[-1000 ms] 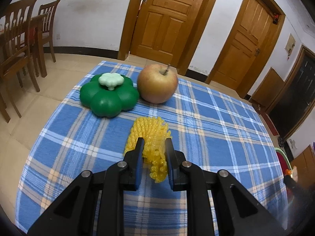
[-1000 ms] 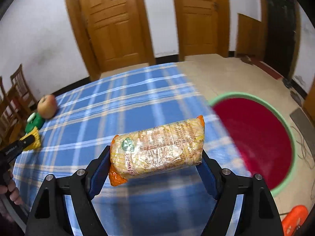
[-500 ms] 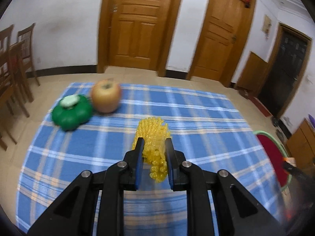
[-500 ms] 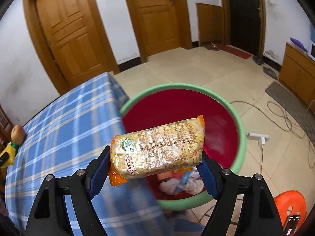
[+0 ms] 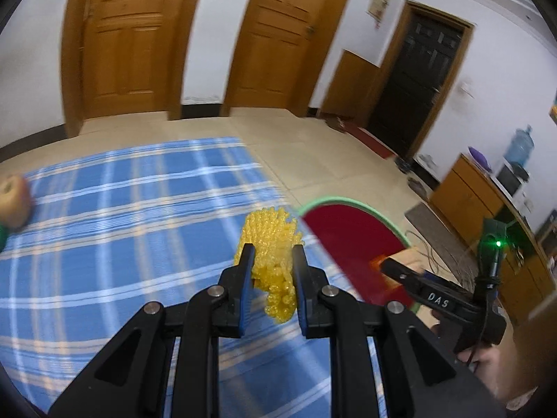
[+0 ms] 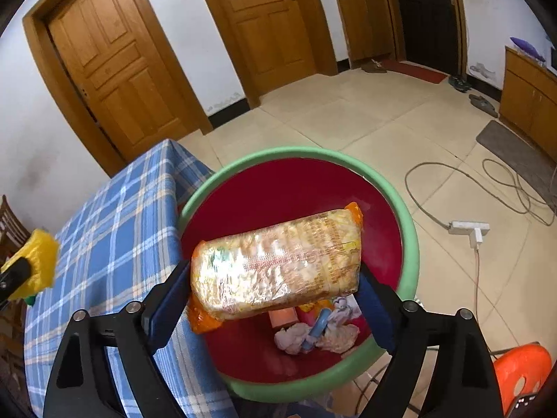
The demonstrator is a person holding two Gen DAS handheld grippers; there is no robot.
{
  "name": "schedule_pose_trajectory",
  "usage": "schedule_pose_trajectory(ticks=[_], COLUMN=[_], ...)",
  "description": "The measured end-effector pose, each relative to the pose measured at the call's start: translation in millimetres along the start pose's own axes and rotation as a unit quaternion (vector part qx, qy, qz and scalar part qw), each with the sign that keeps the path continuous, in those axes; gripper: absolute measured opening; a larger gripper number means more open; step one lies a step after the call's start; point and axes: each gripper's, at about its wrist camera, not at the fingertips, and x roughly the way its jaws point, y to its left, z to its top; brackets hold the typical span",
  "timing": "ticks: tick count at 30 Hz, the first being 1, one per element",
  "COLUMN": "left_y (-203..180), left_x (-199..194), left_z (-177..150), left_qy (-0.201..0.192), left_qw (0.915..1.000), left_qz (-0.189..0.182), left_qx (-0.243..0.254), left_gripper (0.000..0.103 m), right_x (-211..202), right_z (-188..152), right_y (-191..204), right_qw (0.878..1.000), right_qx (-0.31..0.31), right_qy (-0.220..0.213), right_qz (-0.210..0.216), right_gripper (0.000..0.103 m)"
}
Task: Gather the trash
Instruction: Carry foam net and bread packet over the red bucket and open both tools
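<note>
My left gripper point(image 5: 273, 261) is shut on a yellow foam fruit net point(image 5: 269, 244) and holds it above the blue plaid tablecloth point(image 5: 122, 244), near the table's right edge. My right gripper point(image 6: 275, 278) is shut on a crinkly yellow-orange snack packet point(image 6: 275, 268) and holds it over the red bin with a green rim point(image 6: 410, 230). Crumpled paper and other scraps point(image 6: 316, 334) lie in the bin's bottom. The bin also shows in the left wrist view point(image 5: 348, 233), with the right gripper's body point(image 5: 435, 299) beside it.
An apple point(image 5: 12, 202) sits at the table's far left. An orange plastic stool point(image 6: 522, 372) stands right of the bin. A cable and power strip point(image 6: 470, 228) lie on the tiled floor. Wooden doors and a low cabinet point(image 6: 529, 94) line the walls.
Both grippers swung right, away from the apple and green toy. The right gripper carried the packet from over the table to over the bin. The left moved the foam net toward the table's right edge.
</note>
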Motion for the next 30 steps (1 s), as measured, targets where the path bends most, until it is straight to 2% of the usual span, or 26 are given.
schedule_pose_trajectory(ticks=[5, 8, 17, 18, 20, 22, 25, 30], left_y=[-28.9, -43.4, -81.9, -86.3, -93.3, -97.4, -97.9, -85.4], left_x=[24.2, 39.0, 83.2, 87.9, 94.0, 95.1, 91.2, 74.7], left_z=[3.3, 4.7, 10.0, 11.1, 12.2, 11.5, 8.5, 4.6], left_qy=[0.016, 0.030, 0.060, 0.063, 0.068, 0.068, 0.066, 0.066], left_qw=[0.9996, 0.9990, 0.9956, 0.9951, 0.9944, 0.9945, 0.9948, 0.9963], left_qz=[-0.010, -0.012, -0.030, -0.031, -0.032, -0.029, -0.021, -0.008], left_qx=[0.021, 0.031, 0.065, 0.069, 0.074, 0.075, 0.074, 0.055], left_gripper=[0.020, 0.020, 0.020, 0.022, 0.031, 0.040, 0.048, 0.050], right_x=[-0.7, -5.9, -33.5, -35.2, -40.4, -45.2, -50.2, -55.7], right_z=[3.3, 3.1, -1.8, -2.5, -4.4, -6.0, -8.6, -11.1], right_y=[-4.1, -10.0, -42.4, -44.3, -49.0, -52.1, -51.7, -41.8], right_qw=[1.000, 1.000, 0.997, 0.997, 0.996, 0.996, 0.997, 0.998], right_qx=[-0.002, -0.001, 0.033, 0.033, 0.034, 0.036, 0.036, 0.030], right_qy=[-0.008, -0.017, -0.035, -0.037, -0.044, -0.047, -0.048, -0.049], right_qz=[0.018, 0.015, -0.054, -0.059, -0.068, -0.067, -0.058, -0.037], right_gripper=[0.102, 0.102, 0.102, 0.102, 0.102, 0.102, 0.102, 0.102])
